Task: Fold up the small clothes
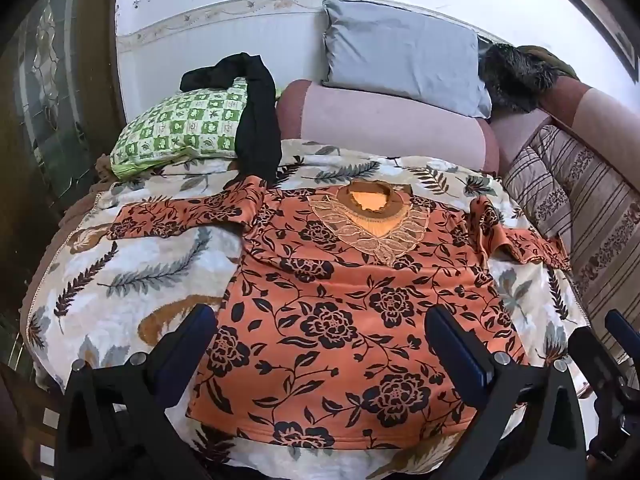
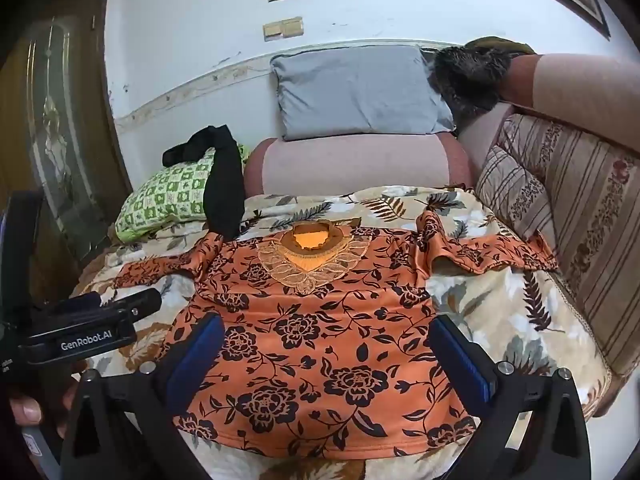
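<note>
Leaf-print bedding is carrying an orange floral blouse, lying flat with both sleeves spread toward the side edges, ready for folding. Left gripper and right gripper are hovering over its hem, fingers wide apart, gripping nothing. Black stockings are draping over a green checked pillow.
</note>
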